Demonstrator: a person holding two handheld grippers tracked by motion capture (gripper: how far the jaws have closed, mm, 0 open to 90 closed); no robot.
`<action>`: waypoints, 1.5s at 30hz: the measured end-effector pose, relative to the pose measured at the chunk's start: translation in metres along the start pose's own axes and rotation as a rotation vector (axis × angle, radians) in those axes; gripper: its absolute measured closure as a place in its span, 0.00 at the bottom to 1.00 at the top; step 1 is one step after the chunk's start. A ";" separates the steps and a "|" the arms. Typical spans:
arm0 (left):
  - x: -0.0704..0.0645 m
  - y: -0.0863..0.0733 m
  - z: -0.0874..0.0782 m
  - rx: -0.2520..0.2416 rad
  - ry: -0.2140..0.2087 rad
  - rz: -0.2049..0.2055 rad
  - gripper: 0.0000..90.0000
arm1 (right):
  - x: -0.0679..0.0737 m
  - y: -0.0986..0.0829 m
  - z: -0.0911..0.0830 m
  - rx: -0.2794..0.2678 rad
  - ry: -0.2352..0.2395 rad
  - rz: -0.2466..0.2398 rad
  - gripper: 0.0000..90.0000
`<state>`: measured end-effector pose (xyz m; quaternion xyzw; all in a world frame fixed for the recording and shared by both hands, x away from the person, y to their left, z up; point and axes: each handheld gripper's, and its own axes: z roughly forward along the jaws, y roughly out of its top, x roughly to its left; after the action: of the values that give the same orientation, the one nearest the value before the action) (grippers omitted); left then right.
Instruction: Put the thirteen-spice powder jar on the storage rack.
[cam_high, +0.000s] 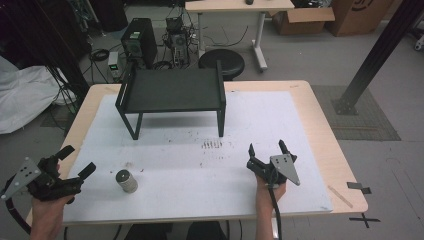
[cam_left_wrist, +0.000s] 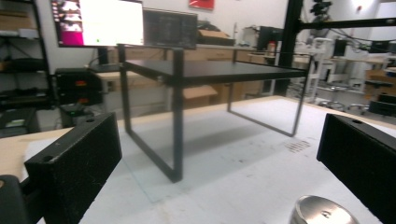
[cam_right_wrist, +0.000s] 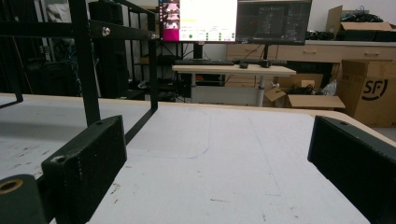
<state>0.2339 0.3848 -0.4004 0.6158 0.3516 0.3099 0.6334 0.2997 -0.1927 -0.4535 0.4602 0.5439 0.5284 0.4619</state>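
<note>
While my left gripper (cam_high: 80, 161) hovered over the table's (cam_high: 320, 130) near left corner with its jaws spread wide and holding nothing, the metal cylinder (cam_high: 126, 181) stood upright on the white mat (cam_high: 280, 120) just to its right, apart from it. Seen from the left gripper view, the cylinder (cam_left_wrist: 322, 211) sat low between my jaws, nearer the right one. My right gripper (cam_high: 266, 150) was also wide open and empty, near the table's front right. A black rack (cam_high: 172, 90) stood at the far side of the mat.
</note>
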 end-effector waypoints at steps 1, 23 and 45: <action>0.000 0.000 0.000 0.003 -0.011 0.001 0.00 | 0.000 0.000 0.000 0.000 0.000 0.000 0.05; -0.023 -0.011 0.017 0.119 -0.197 0.017 0.01 | 0.000 0.000 0.000 0.003 0.004 -0.005 0.05; -0.039 -0.036 0.040 0.333 -0.264 0.061 0.05 | 0.000 0.000 0.000 0.000 0.003 -0.003 0.05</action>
<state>0.2441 0.3282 -0.4345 0.7576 0.2930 0.1833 0.5537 0.2999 -0.1926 -0.4535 0.4587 0.5451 0.5284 0.4618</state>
